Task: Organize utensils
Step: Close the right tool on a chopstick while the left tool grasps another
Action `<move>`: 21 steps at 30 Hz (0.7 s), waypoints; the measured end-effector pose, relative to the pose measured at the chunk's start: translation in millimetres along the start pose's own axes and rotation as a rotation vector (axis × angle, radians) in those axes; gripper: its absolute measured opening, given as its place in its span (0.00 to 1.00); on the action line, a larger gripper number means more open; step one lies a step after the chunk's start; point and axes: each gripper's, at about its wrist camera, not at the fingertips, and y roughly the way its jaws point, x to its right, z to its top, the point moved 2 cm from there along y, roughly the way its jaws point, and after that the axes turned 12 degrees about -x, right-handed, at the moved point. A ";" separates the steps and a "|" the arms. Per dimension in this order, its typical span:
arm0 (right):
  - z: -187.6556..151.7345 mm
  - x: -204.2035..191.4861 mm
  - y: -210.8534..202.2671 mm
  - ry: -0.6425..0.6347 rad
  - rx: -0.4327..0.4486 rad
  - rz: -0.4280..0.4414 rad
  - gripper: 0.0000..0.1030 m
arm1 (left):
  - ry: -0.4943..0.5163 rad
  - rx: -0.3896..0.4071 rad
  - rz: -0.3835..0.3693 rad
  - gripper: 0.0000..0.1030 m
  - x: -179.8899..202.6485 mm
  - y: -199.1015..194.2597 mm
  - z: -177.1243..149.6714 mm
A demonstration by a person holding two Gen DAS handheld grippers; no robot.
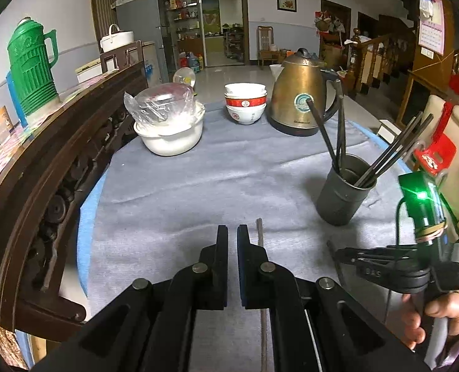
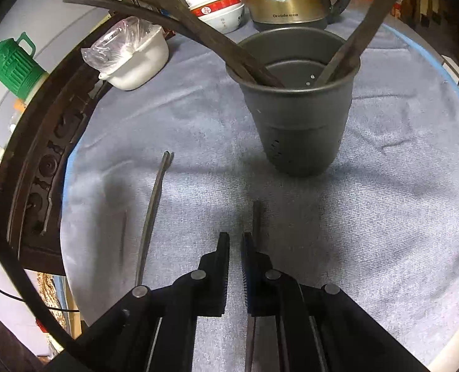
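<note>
A dark grey holder cup stands on the grey cloth with several dark chopsticks leaning in it. One loose chopstick lies on the cloth just right of my left gripper, whose jaws are nearly together and empty. In the right wrist view that chopstick lies to the left. Another chopstick lies under the right finger of my right gripper, whose jaws are nearly together with nothing between them. The right gripper also shows in the left wrist view.
On the cloth-covered table stand a white pot with a plastic-wrapped bowl, stacked bowls and a brass kettle. A dark wooden rail with a green thermos borders the left. A red stool is right.
</note>
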 end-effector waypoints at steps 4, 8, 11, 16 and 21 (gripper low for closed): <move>3.0 1.2 2.3 0.007 0.007 -0.001 0.14 | -0.001 -0.005 0.014 0.05 -1.7 4.5 1.1; 4.8 5.3 5.4 0.016 0.008 -0.006 0.24 | 0.000 -0.018 0.022 0.05 -2.6 10.7 1.4; 4.2 9.1 5.9 0.023 0.008 0.006 0.34 | 0.000 -0.035 0.024 0.05 -3.0 18.0 2.1; 0.5 10.2 7.7 0.004 0.000 -0.007 0.33 | 0.003 -0.119 -0.015 0.06 -7.1 46.8 2.8; 1.8 11.7 11.4 0.005 -0.012 -0.041 0.28 | -0.014 -0.287 -0.153 0.06 -14.0 96.7 2.5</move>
